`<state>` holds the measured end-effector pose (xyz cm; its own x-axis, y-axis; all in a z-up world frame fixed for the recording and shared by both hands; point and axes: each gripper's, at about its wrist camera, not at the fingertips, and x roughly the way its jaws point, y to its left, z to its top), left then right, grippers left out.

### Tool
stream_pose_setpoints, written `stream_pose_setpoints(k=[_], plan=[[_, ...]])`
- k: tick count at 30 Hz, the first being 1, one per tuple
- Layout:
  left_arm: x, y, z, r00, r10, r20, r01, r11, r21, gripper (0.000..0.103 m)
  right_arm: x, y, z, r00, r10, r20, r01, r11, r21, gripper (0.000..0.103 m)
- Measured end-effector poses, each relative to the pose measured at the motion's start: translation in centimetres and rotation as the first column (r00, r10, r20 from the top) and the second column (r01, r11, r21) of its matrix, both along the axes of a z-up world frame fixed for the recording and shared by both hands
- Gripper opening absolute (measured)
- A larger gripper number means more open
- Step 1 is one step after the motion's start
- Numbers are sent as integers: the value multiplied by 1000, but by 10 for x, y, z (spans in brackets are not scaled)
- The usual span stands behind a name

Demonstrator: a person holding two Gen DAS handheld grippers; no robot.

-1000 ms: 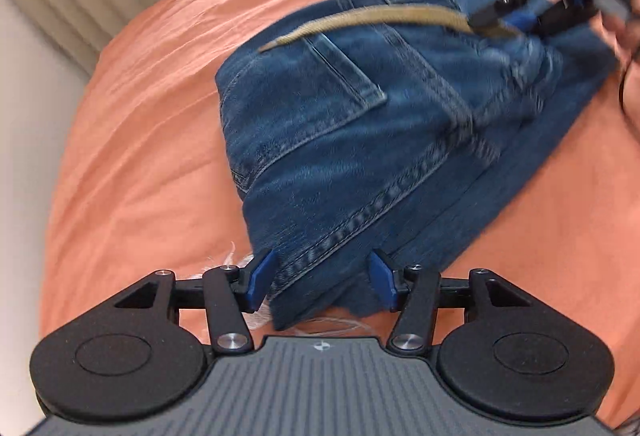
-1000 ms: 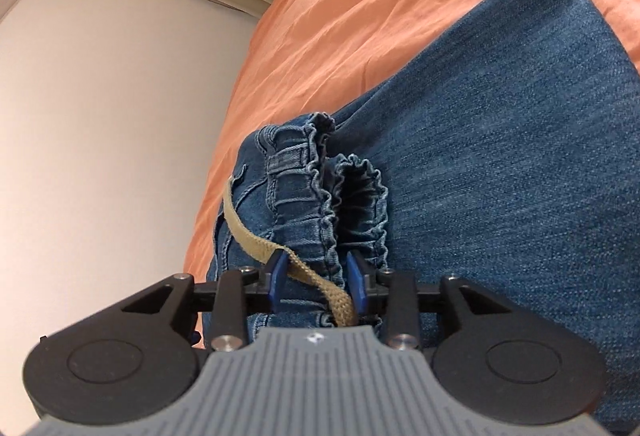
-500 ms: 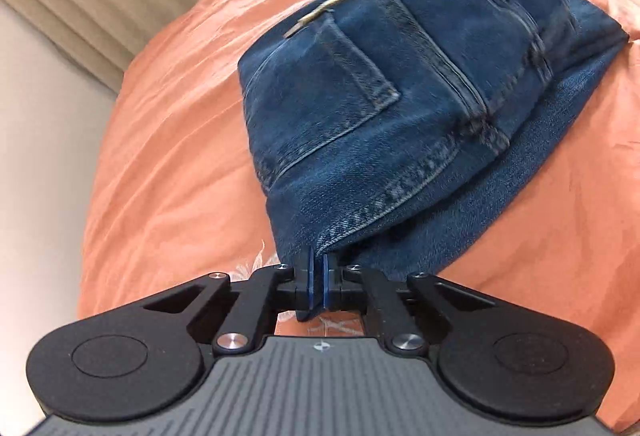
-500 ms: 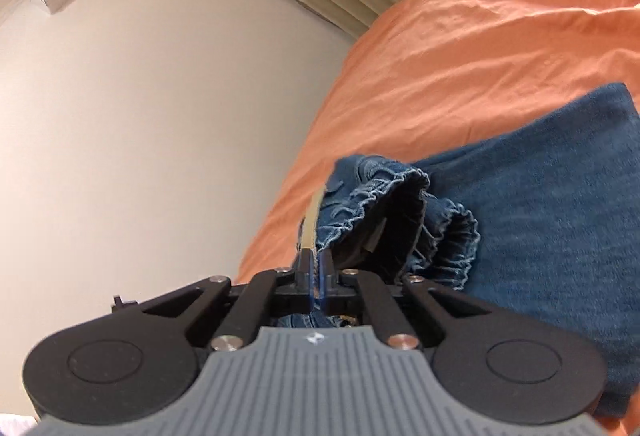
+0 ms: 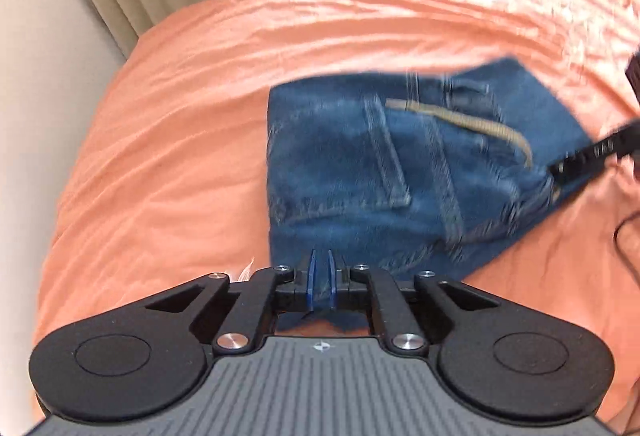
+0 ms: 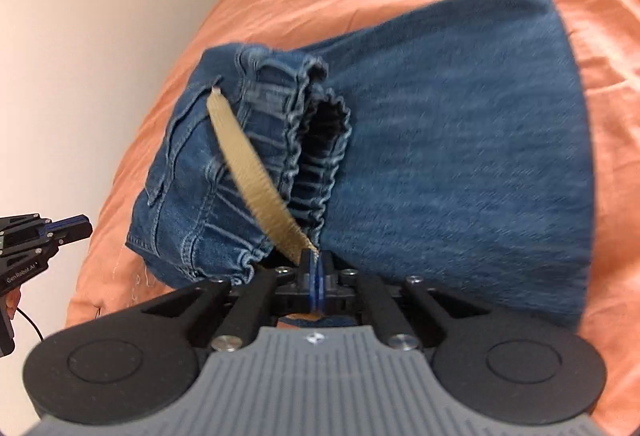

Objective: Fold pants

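Blue denim jeans, folded, lying on orange bedsheet, tan belt trailing across waistband. Left gripper pinched narrow on near denim edge, just eased slightly wider. Right gripper clamped tight on belt end and elastic waistband. No containers seen.

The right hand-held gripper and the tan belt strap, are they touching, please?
Touching. The right wrist view shows the right hand-held gripper shut on the tan belt strap, whose end runs down between its blue pads.
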<state>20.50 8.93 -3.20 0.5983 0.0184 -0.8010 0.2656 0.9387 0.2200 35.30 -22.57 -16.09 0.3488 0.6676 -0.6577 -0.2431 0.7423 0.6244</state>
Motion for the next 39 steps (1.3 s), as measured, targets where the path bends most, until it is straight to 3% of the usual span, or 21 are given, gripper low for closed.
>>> stream_pose_setpoints(k=[3,5,7,9,13,16,22,27,29,31,35,39], plan=[[14,-10,2,1000,18,7,-18,999,-30,12,-2,-15,13,999,-32,35,31,999,30,3],[26,-14,-3,1000,25,3,-25,999,-32,14,-5,-19,14,997,-54,54,51,997,63,11],[38,-15,-10,1000,28,-4,-28,998,-47,15,-2,-26,18,994,-84,67,77,992,104,28],[48,-14,-16,999,37,-11,-38,997,-70,16,-1,-38,23,991,-123,59,111,979,170,34],[64,-7,-25,998,52,-23,-54,990,-127,16,27,-38,10,979,-201,-27,198,919,342,38],[77,0,-32,998,59,-29,-63,982,-176,23,41,-32,-11,969,-213,-123,245,870,427,43],[103,21,-48,993,111,-37,-117,952,-283,26,68,-13,-52,946,-194,-261,304,809,502,45],[116,29,-51,990,133,-47,-141,943,-302,26,89,4,-70,941,-168,-293,310,776,550,34],[118,30,-51,989,141,-43,-148,943,-298,26,94,8,-69,949,-169,-268,292,792,536,21],[118,31,-52,987,155,-43,-161,941,-298,26,93,12,-62,961,-169,-218,260,818,513,17],[114,31,-51,984,175,-36,-177,938,-298,26,89,15,-23,983,-162,-93,186,871,455,15],[111,24,-40,985,173,-15,-170,940,-294,26,74,5,22,984,-174,20,146,877,458,15]])
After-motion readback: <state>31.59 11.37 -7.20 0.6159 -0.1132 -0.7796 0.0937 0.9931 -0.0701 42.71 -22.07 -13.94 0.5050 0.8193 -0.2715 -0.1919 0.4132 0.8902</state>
